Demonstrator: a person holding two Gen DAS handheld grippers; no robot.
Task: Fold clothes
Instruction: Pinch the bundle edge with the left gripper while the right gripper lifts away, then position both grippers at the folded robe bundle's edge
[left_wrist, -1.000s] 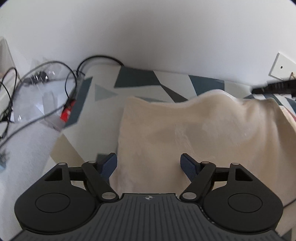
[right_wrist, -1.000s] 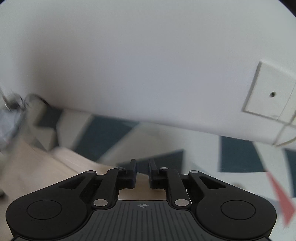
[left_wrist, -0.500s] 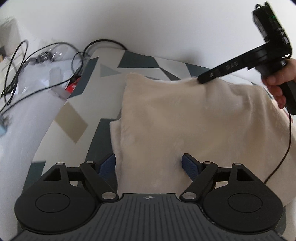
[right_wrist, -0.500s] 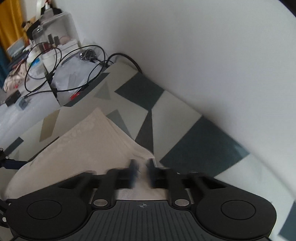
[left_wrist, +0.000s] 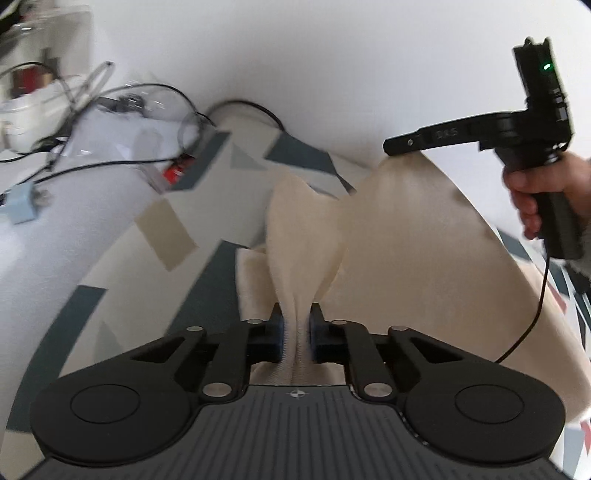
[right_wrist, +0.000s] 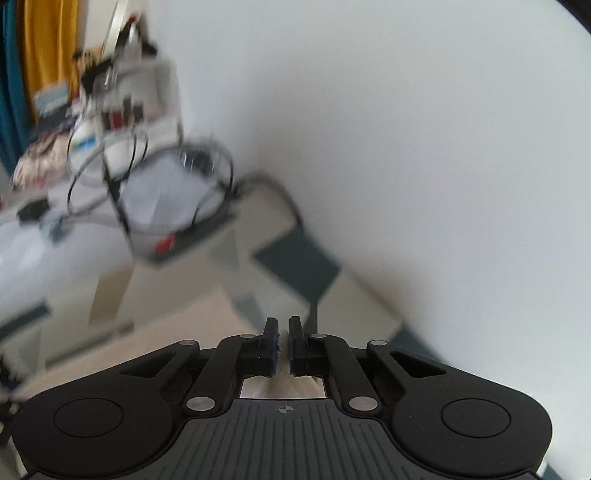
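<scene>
A cream garment (left_wrist: 413, 251) hangs lifted above a table with a grey, teal and beige geometric cover (left_wrist: 122, 310). My left gripper (left_wrist: 296, 325) is shut on a bunched fold of the cream garment at its near edge. In the left wrist view my right gripper (left_wrist: 397, 146) holds the garment's far top corner high against the white wall, with a hand (left_wrist: 535, 195) on its handle. In the right wrist view my right gripper (right_wrist: 283, 345) is shut on a thin sliver of the cream garment (right_wrist: 177, 332), which trails down to the left.
Black cables (left_wrist: 122, 99), a red object (left_wrist: 177, 171) and clear plastic clutter lie at the table's far left end. A white wall (left_wrist: 332, 55) stands right behind the table. A cluttered shelf and an orange curtain (right_wrist: 51, 48) show far left in the right wrist view.
My left gripper went from open to shut on the garment's near edge. Both grippers rose, lifting the cloth off the table; the right one moved higher along the wall.
</scene>
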